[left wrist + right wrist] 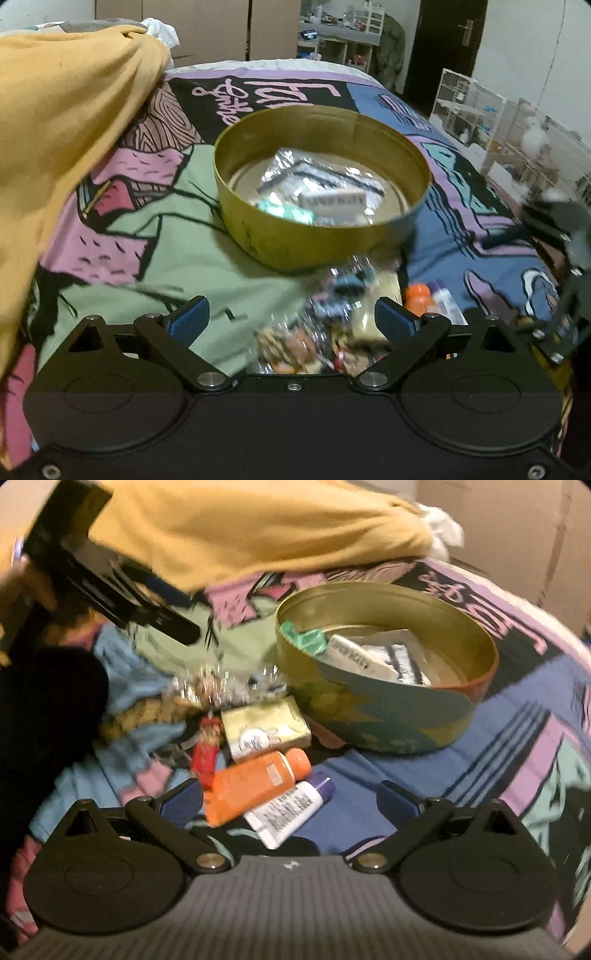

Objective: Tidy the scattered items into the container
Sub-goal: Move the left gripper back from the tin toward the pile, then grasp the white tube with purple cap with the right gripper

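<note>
Right hand-held gripper [290, 801] jaws apart, over orange tube [255, 781]; left hand-held gripper [291, 319] likewise apart. Gold round tin [321, 184] at 12 o'clock on patterned bedspread [166, 251]; dark door [448, 40] beyond.

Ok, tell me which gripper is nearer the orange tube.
Right. The right gripper hovers open directly over the orange tube; the left gripper is open over the crinkly packet, the tube beside its finger.

our left gripper [291, 321] has its two blue fingers [188, 321] wide apart. our right gripper [291, 803] is spread wide too, holding nothing.
</note>
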